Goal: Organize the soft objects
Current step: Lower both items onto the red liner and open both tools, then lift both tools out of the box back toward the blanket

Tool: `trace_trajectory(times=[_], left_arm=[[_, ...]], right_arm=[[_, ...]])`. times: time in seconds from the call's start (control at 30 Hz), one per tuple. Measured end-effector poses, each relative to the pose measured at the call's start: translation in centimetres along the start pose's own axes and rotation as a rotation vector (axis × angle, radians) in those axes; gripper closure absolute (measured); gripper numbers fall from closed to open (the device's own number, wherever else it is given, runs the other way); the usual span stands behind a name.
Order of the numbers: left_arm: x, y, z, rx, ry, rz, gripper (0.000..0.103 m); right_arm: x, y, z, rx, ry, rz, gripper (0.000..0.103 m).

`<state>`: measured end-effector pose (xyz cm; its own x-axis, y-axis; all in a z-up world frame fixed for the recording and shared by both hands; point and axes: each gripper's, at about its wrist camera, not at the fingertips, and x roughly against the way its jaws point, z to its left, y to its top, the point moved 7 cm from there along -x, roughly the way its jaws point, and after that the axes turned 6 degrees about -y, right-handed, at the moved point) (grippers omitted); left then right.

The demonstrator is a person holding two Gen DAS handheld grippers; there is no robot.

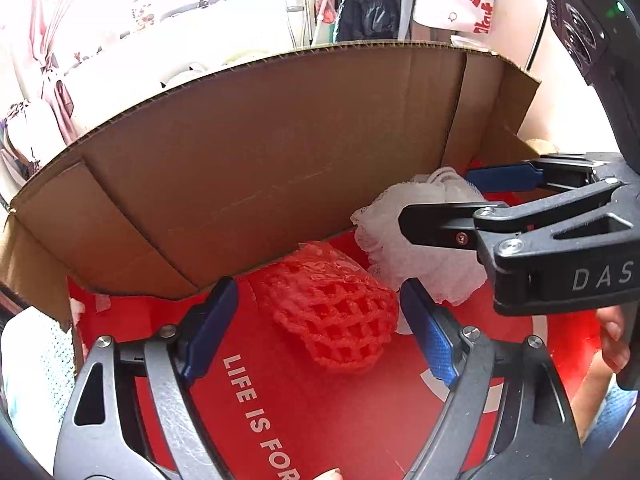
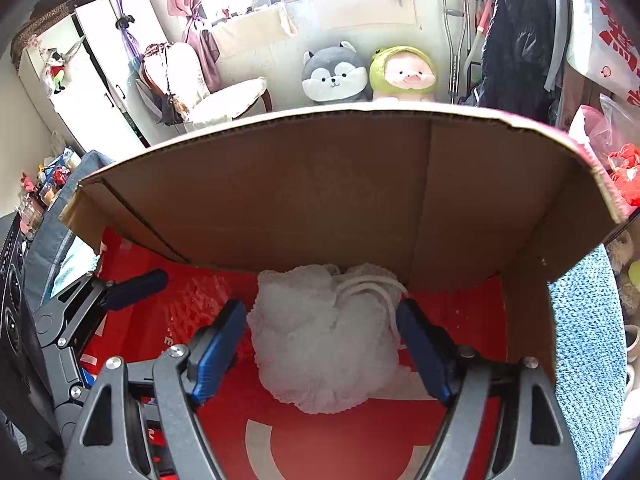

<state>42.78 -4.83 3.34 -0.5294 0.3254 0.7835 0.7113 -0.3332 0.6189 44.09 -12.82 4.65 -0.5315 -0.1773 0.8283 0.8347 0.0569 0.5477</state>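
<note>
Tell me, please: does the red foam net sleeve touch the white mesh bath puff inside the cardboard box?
Cannot tell. In the left wrist view the red foam net sleeve lies just beside the white mesh bath puff, but their edges overlap there, so no gap or contact shows plainly.

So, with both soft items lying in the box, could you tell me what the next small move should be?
Probably lift both grippers out: the left gripper stands open around the red foam net, the right gripper open around the white mesh puff, both resting on the box's red floor.

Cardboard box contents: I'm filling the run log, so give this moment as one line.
left gripper open over red foam net | right gripper open around white mesh pouf | both lie in cardboard box
</note>
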Motion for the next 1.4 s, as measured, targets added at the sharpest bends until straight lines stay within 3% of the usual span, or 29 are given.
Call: trace_trajectory(times=[0.33,0.47,0.67,1.0,1.23,1.4], left_arm=[[5.6,-1.3,0.4,0.061,-0.024,-0.084,0.02],[9.3,-2.0,0.3,0.083,-0.022,-0.157,0.009],[15.5,-3.1,-0.8,0.097,0.013,-0.302,0.005],[24.6,-6.3,-5.1,0.051,0.091,-0.54,0.0],[29.5,-10.8,-8.7,0.026,0.115,-0.685,0.0],[30.6,-14.3,-10.0,0.044,0.117,-0.724,0.0]], right_arm=[[5.9,-0.2,0.1,-0.002,-0.001,-0.107,0.016],[9.8,-0.5,0.1,0.004,-0.013,-0.187,0.01],[16.6,-2.6,0.5,0.034,-0.033,-0.329,0.003],[26.5,-9.6,2.9,0.123,-0.107,-0.587,0.0],[29.4,-15.7,3.3,0.106,-0.142,-0.704,0.0],[29.5,-19.7,2.6,0.078,-0.174,-0.732,0.0]])
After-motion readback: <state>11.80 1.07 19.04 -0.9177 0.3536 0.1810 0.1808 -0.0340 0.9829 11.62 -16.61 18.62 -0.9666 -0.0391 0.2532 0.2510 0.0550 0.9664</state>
